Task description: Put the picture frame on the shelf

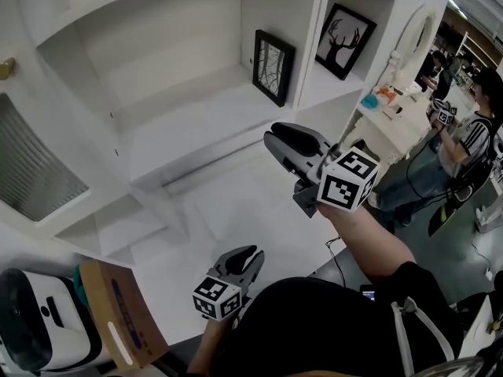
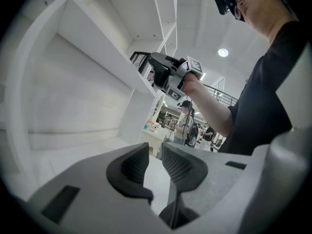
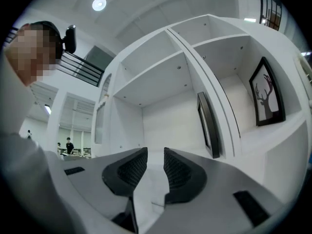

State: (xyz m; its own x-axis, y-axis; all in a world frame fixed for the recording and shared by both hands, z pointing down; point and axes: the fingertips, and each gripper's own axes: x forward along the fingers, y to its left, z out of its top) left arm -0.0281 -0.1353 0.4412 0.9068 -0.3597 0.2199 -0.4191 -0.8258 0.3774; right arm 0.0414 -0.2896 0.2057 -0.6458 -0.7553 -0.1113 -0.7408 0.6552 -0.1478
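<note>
While the left gripper hangs low at our left, its fingers a little apart with nothing between them, we judge it has no part in this step and is best held clear of the shelf. Moving rightward, the picture frame stands upright on the board of the wide left compartment, at its right end, close against the divider. Whether it leans on that divider we cannot tell. It is a slim black rectangular frame around a pale sheet crossed by thin dark lines, branch-like or web-like, and it looks light and easy to tip. Right of it and nearer to us, the right gripper points toward that compartment, its fingers parted and empty, not touching the frame. We take the frame as already placed. Doing this step well therefore means drawing the right gripper straight back without brushing the frame's near edge. Farther right, a deer picture occupies the next compartment.
</note>
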